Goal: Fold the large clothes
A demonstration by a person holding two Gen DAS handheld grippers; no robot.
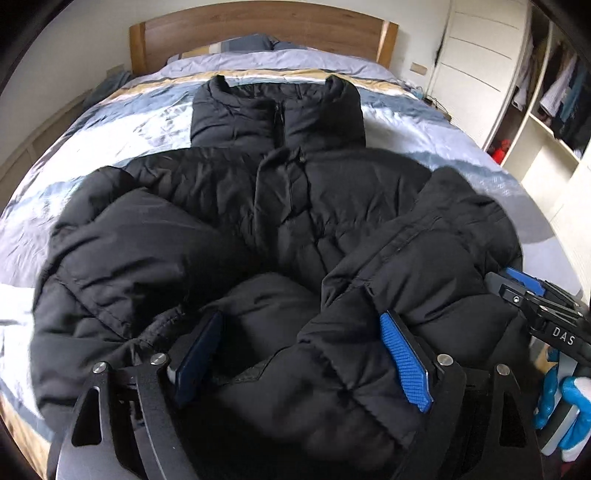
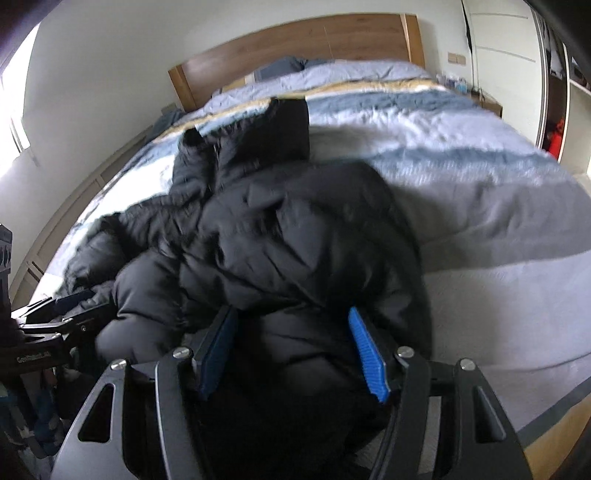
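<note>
The black puffer jacket point(image 1: 295, 206) lies spread on the bed point(image 1: 110, 122), collar toward the wooden headboard point(image 1: 258, 29) ahead of both hand-held grippers, its lower part bunched up toward us. Between the blue pads of our left hand-held gripper point(image 1: 303, 354) sits a thick fold of jacket, though the jaws stand wide and we cannot tell whether they press it. Our right hand-held gripper point(image 2: 291, 350) likewise straddles padded fabric at the jacket's right side, grip uncertain in the blur.
</note>
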